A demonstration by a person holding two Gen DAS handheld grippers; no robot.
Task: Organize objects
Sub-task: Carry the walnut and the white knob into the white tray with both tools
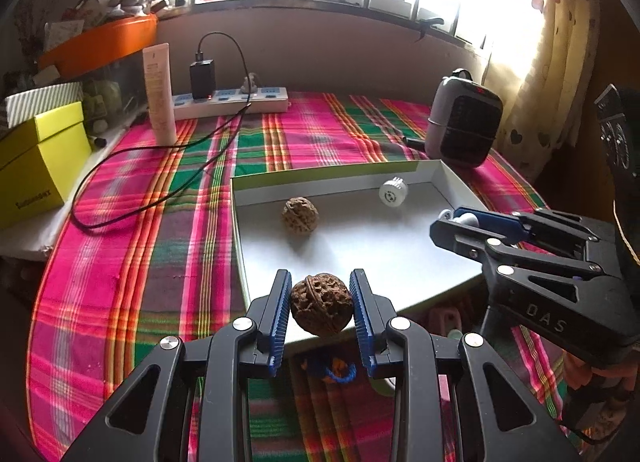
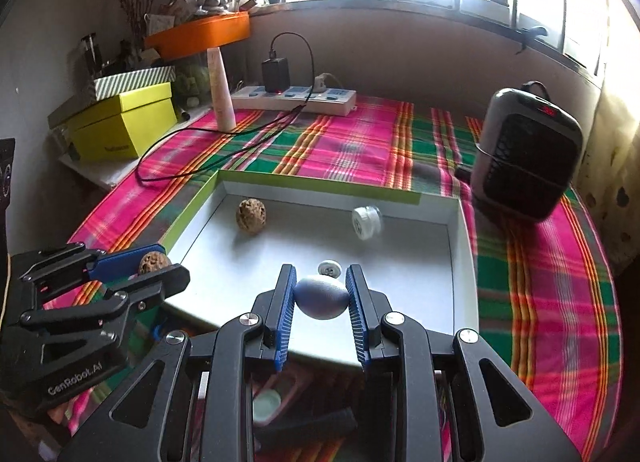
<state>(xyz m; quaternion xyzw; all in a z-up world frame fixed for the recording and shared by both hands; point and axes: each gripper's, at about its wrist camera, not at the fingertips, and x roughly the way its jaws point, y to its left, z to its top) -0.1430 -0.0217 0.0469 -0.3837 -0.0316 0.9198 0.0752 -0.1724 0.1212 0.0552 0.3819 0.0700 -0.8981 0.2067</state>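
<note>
My left gripper is shut on a brown walnut, held above the near edge of the shallow white box lid. It also shows in the right wrist view. My right gripper is shut on a pale blue-grey egg-shaped ball, above the lid. It also shows in the left wrist view. A second walnut and a small white round jar lie in the lid. A small white cap lies in the lid just beyond the ball.
A plaid cloth covers the table. A grey heater stands at the right. A power strip with a charger and a black cable, a cream tube and a yellow box stand at the back left.
</note>
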